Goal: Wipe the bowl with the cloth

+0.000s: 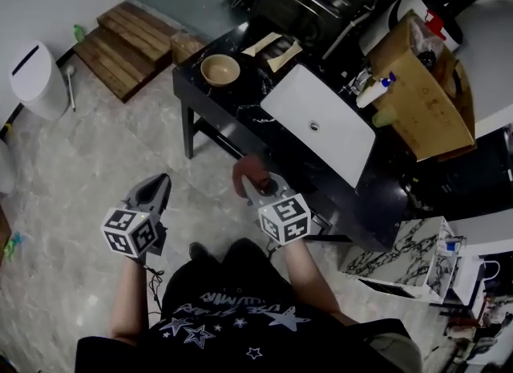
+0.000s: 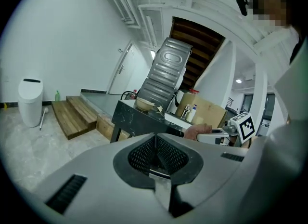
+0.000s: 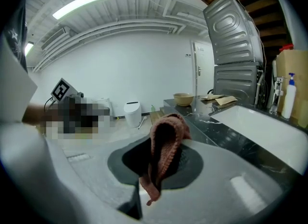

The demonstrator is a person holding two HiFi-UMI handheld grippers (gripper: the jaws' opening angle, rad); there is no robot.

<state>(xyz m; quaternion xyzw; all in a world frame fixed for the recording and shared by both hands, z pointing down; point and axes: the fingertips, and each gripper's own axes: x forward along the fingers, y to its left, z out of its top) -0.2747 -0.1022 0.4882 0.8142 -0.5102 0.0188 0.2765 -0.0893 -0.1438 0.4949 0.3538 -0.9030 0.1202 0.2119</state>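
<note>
A tan bowl stands on the far left end of the black marble counter; the bowl shows small in the left gripper view and the bowl in the right gripper view. My right gripper is shut on a reddish-brown knitted cloth, which loops up from between the jaws; the cloth hangs just short of the counter's near edge. My left gripper is shut with nothing in it, held over the floor to the left.
A white rectangular sink is set in the counter. A cardboard box and a spray bottle stand at its right end. Wooden steps and a white bin stand on the floor at left.
</note>
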